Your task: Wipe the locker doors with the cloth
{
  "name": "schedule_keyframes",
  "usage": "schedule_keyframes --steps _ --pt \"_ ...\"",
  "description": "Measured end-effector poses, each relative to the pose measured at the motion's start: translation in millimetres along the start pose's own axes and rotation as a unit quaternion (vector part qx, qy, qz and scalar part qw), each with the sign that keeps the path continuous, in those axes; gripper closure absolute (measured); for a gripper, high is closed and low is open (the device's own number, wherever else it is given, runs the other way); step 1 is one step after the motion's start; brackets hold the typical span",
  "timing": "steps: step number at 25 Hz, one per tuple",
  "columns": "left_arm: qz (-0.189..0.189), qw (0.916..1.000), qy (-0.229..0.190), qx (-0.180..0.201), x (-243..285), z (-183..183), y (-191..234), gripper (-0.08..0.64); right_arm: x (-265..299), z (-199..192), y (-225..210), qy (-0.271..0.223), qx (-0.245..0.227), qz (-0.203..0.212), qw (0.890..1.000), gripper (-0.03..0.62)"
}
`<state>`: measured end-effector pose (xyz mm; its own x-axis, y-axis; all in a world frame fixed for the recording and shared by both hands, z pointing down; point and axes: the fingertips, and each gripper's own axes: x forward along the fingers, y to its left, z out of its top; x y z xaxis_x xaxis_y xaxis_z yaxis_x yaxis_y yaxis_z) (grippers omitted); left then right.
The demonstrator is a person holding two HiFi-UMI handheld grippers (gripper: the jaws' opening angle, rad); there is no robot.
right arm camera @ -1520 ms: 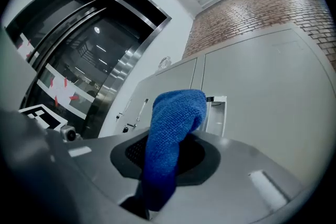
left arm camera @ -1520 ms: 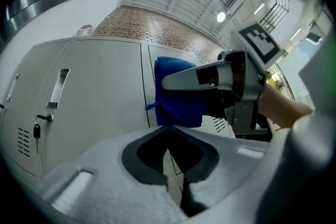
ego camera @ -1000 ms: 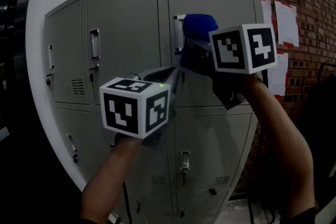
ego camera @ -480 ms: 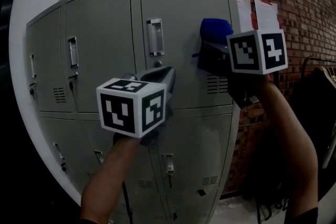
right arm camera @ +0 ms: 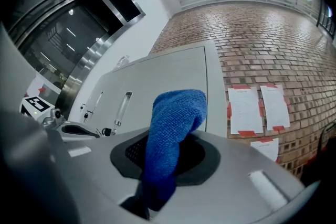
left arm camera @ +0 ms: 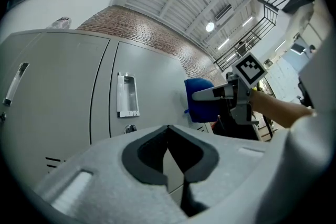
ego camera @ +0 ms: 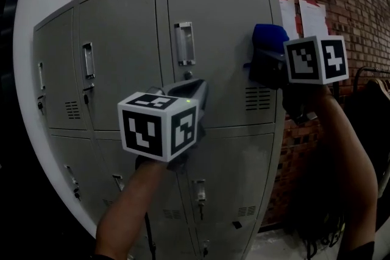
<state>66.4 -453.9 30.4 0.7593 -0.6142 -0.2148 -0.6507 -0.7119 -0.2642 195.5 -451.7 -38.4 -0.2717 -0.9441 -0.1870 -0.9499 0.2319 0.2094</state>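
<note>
While the blue terry cloth (right arm camera: 173,128) is standing clamped by its lower end in my right claw (right arm camera: 167,162), its top is sitting at the upper grey metal locker door (ego camera: 225,15), beside that door's right edge. Bare panel is stretching leftward to the recessed handle (ego camera: 184,44), and my left claw (left arm camera: 169,161) is hanging lower, closed on nothing.

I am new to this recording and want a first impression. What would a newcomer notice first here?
The blue cloth, clamped in the jaws of the right gripper, sits at the right edge of the upper right locker door. Next, the black-and-white cube of the left gripper, low in the middle, jaws shut on nothing.
</note>
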Motion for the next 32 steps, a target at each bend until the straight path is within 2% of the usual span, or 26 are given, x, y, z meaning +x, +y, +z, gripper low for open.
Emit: schedule_keyframes --steps 4,8,12,17,22,28,32 --pt "0.005 1.0000 -0.002 0.006 -5 7 5 0.557 1 23 49 -0.020 -0.022 0.056 0.998 0.505" --pt "0.017 0.9998 -0.002 0.011 -12 18 18 0.557 22 49 109 -0.025 -0.039 0.122 0.991 0.505" --pt "0.025 0.9996 -0.001 0.010 -19 28 31 0.557 52 74 146 -0.018 -0.041 0.154 0.987 0.505" --pt "0.043 0.9986 0.009 0.029 -30 33 46 0.557 87 99 171 -0.012 -0.044 0.163 0.986 0.505" --pt "0.056 0.9982 0.008 0.021 -40 35 62 0.557 113 110 175 0.000 -0.034 0.153 0.988 0.505" --pt "0.064 0.9978 0.009 0.018 -40 36 77 0.557 117 104 145 0.011 -0.026 0.129 0.991 0.505" --pt "0.054 0.9985 0.003 0.008 -31 35 75 0.557 107 103 113 0.010 -0.014 0.110 0.994 0.505"
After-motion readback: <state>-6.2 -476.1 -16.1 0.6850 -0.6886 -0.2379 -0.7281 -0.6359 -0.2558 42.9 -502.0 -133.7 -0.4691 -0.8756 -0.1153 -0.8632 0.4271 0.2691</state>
